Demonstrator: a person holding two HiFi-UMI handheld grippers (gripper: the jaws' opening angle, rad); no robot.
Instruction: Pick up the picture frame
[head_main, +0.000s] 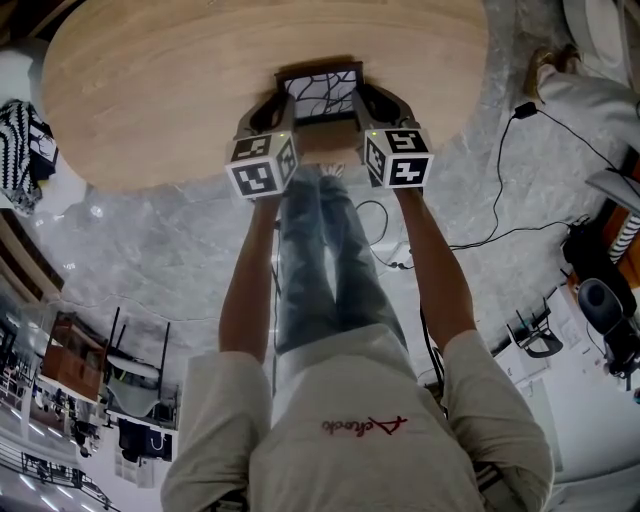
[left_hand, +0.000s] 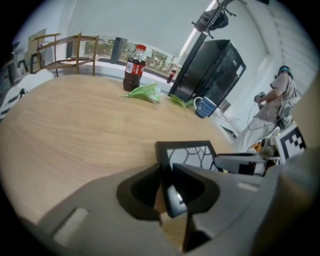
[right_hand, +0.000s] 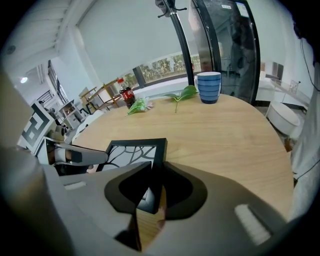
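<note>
**Frame gripped at both sides, lift not yet evident**

The picture frame (head_main: 320, 88), black-railed with a branch pattern behind its glass, lay at the near edge of the round wooden worktop (head_main: 180, 80), just ahead of where I stood. I judged the reach and the grasp done and the lift itself left to do. From the head view the frame looked flat on the wood or only barely off it, and I could not tell which.

The left tongs (left_hand: 165, 175) were clenched on the frame's left rail. In the left gripper view the dark rail ran straight up between the two jaws, which stood only a rail's thickness apart with their inner faces against it. The right tongs (right_hand: 156, 175) gripped the opposite rail in the same way: the right gripper view showed the frame's right edge and near corner pinched between the jaws, with no daylight at either side. Each pair of tongs pointed steeply down at the worktop, and each one showed in the other's view across the frame.

With both sides held, I reckoned the next move called for raising the two hands together and level, since an uneven pull could twist the frame or let a rail slip.

Farther back on the worktop, well apart from the frame, stood a cola bottle (left_hand: 134, 68), some green leafy sprigs (left_hand: 142, 92) and a blue mug (right_hand: 209, 87), none of them in the way.
</note>
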